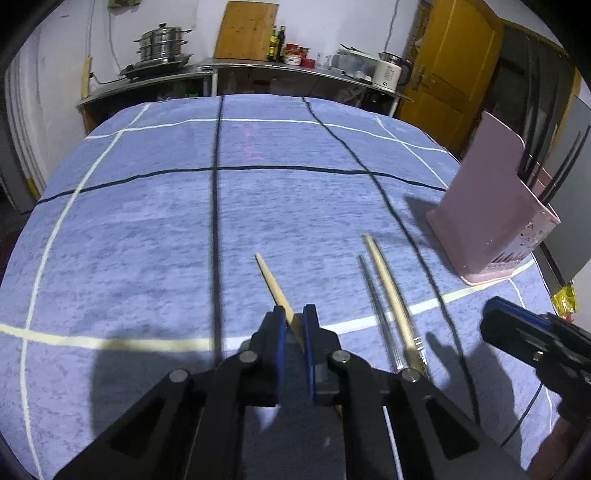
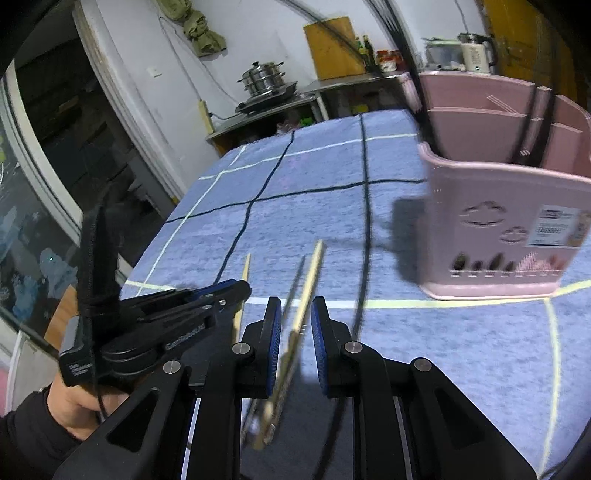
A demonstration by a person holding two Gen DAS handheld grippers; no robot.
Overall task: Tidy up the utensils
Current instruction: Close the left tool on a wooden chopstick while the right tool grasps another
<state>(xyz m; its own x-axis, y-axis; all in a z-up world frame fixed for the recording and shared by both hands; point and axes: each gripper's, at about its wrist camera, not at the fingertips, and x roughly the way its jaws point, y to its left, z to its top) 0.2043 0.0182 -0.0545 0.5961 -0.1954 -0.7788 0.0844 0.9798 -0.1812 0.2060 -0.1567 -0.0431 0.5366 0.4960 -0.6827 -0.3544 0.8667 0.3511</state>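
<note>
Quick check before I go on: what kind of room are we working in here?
Most likely a home kitchen. A stacked steel steamer pot sits on a metal counter with sauce bottles and an electric kettle; a wooden cutting board leans on the wall behind.
</note>
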